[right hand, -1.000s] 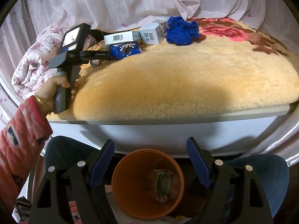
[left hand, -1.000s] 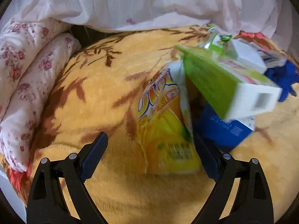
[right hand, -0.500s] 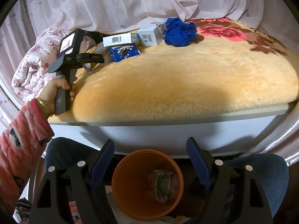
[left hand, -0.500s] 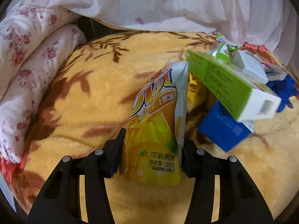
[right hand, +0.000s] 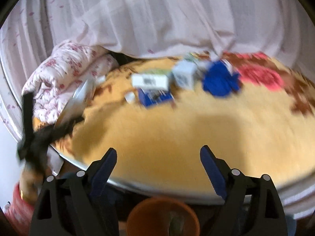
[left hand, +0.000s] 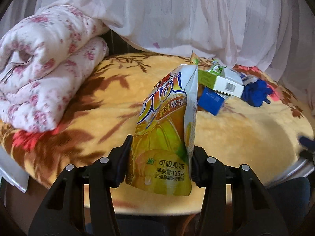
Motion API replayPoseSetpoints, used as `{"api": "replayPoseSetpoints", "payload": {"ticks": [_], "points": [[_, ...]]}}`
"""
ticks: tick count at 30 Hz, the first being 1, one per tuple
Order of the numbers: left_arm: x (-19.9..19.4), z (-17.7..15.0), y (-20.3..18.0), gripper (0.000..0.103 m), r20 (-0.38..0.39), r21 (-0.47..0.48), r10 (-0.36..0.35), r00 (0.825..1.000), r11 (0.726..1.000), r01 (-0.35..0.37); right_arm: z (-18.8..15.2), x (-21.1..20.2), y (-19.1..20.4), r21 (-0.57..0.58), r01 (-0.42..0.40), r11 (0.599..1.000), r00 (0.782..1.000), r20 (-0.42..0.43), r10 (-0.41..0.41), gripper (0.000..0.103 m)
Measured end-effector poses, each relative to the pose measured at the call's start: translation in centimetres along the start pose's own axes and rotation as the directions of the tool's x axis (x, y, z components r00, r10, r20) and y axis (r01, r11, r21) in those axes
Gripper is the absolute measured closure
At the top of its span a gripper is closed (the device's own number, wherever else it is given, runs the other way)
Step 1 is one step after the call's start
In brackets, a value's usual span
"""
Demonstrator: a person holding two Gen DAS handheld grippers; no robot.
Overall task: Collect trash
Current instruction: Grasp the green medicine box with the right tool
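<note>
left tool (left hand: pixel 160 157): clenching the lower part of the yellow jelly pouch (left hand: pixel 167 129), one dark pad pressing each side edge.
yellow jelly pouch: standing upright between the pads, lifted clear of the yellow blanket (left hand: pixel 118 102), its torn top corner pointing up toward the white curtain (left hand: pixel 177 15).
right tool (right hand: pixel 158 169): released, its blue-padded fingers (right hand: pixel 104 167) spreading wide with nothing between them, hovering at the bed's near edge.
orange bin (right hand: pixel 163 216): sitting low in the right wrist view, below the bed edge and between the tool's arms; something pale is lying inside, too blurred to name.
remaining trash: a green and white carton (left hand: pixel 220 80) is resting on a blue box (left hand: pixel 211 100), just behind and to the right of the pouch; a second white box (right hand: pixel 184 76) is sitting beside them in the right wrist view.
blue cloth (left hand: pixel 256 93): lying bunched on the blanket, to the right of the cartons.
floral quilt (left hand: pixel 43 68): lying rolled at the left end of the bed, touching the blanket.
view quality: the right wrist picture is smearing with motion, so the dark shape at its left edge is probably the other handle, though i cannot tell for sure.
</note>
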State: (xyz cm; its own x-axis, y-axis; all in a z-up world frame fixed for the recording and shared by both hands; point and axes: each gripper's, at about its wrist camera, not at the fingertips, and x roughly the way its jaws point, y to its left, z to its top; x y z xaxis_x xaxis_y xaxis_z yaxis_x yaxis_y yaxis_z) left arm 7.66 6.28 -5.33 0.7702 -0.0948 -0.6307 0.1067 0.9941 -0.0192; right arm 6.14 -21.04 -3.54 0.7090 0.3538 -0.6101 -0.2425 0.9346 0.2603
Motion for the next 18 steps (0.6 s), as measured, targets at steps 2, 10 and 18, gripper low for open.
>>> {"api": "replayPoseSetpoints", "payload": {"ticks": [2,10,18], "points": [[-0.9,-0.5,0.5,0.053,0.010,-0.011,-0.002,1.000,1.000,0.003,2.3,1.8,0.9,-0.015,-0.016,1.000,0.999,0.031,0.016,0.006],[-2.7,-0.9,1.7,0.053,0.053,-0.012,0.004,0.999,1.000,-0.003,10.8,10.0,2.1,0.034,-0.020,0.999,0.996,-0.085,0.023,0.005],[-2.3,-0.4,2.3,0.053,0.069,-0.022,-0.027,0.997,0.999,0.029,14.7,16.9,1.2,0.061,0.068,0.996,0.957,-0.286,-0.048,0.005]]}}
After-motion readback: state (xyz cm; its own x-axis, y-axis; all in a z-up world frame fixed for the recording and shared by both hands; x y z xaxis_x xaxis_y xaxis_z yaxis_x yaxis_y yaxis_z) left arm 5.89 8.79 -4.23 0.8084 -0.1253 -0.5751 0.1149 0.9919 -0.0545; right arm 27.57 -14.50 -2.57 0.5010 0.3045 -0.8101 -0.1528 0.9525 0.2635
